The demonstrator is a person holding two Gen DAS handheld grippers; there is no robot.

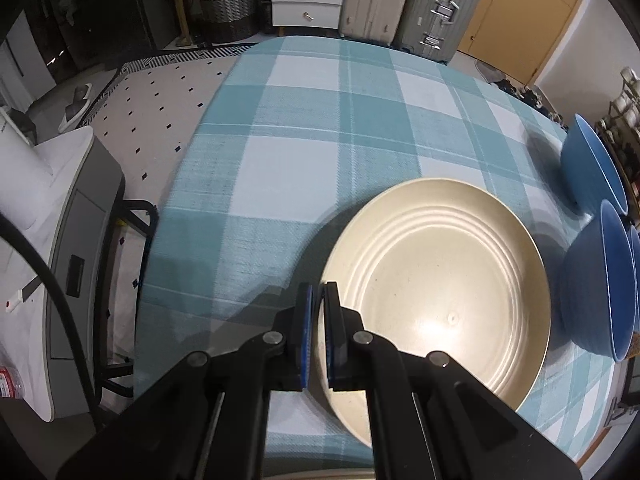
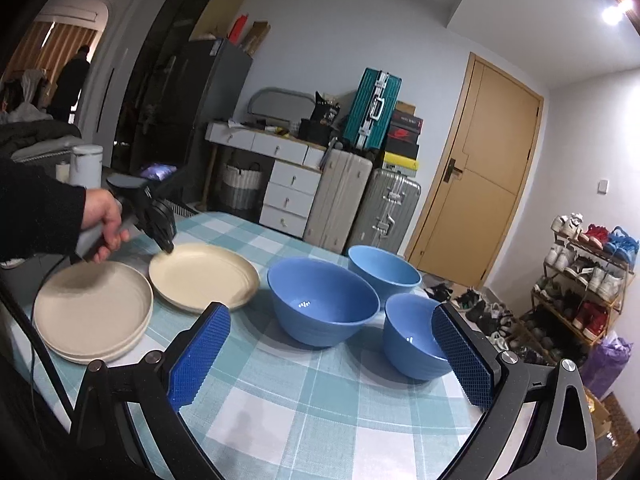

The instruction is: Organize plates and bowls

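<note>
My left gripper is shut on the near rim of a single cream plate, whose edge runs between the blue pads. In the right wrist view a hand holds that left gripper at the far-left edge of the cream plate, which casts a shadow on the checked tablecloth. A stack of cream plates lies just left of it. Three blue bowls stand to the right: a large one, one behind and a small one. My right gripper hangs open and holds nothing in front of them.
Two blue bowls crowd the plate's right side in the left wrist view. A grey-and-white side table stands off the table's left edge. Suitcases, white drawers and a shoe rack line the walls. A person stands far back.
</note>
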